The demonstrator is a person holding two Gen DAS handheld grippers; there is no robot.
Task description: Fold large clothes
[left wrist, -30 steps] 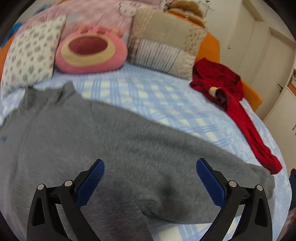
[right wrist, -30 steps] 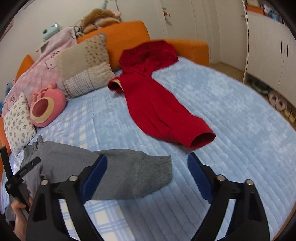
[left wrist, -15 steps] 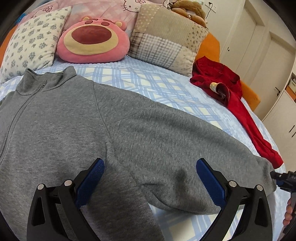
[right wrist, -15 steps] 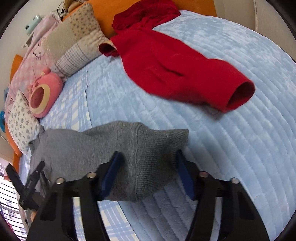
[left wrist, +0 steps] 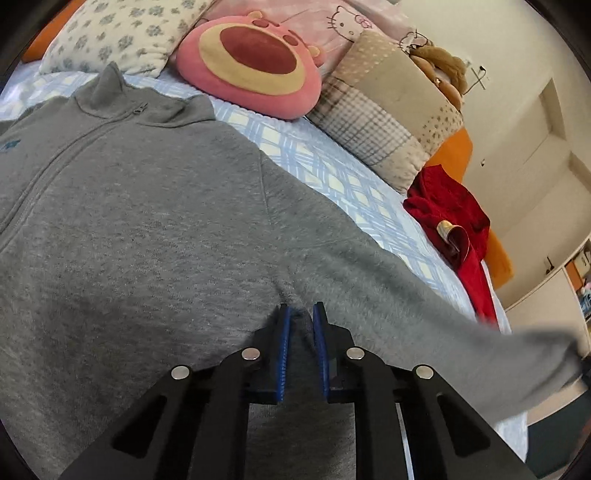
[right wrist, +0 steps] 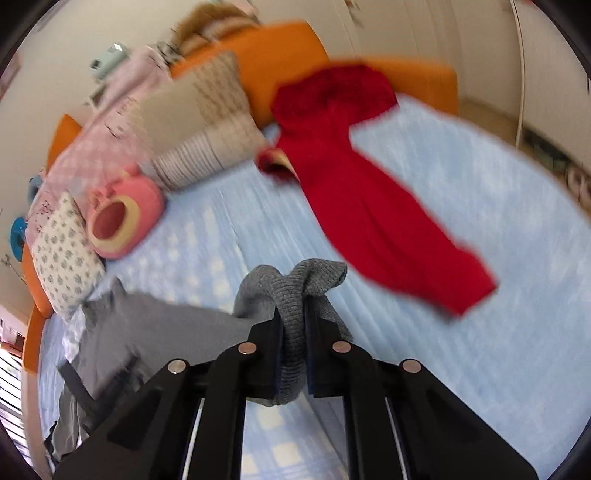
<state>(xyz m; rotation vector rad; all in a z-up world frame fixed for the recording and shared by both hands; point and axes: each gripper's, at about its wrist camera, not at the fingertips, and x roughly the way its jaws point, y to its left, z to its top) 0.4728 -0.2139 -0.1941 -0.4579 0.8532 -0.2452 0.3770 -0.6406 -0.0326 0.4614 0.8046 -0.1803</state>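
A grey zip-up sweatshirt [left wrist: 147, 229] lies spread face up on the bed [left wrist: 325, 162], its stand-up collar toward the pillows and its one sleeve running off to the right across the blue checked cover. At the head of the bed, from left to right, sit a white flowered pillow [left wrist: 118, 33], a pink bear-face cushion [left wrist: 251, 59] and a beige patchwork pillow [left wrist: 391, 107]; a red garment [left wrist: 454, 218] lies further right, apart from the grey one. The left hand-held gripper [left wrist: 302, 314] is pinched narrow on a fold of the grey fabric near the underarm, where sleeve meets body. In the right wrist view, which is blurred, the right hand-held gripper [right wrist: 293, 314] is clamped on the sweatshirt's ribbed cuff [right wrist: 314, 275], which bunches up above the blue pads, lifted off the bed, with the sleeve trailing back to the left.
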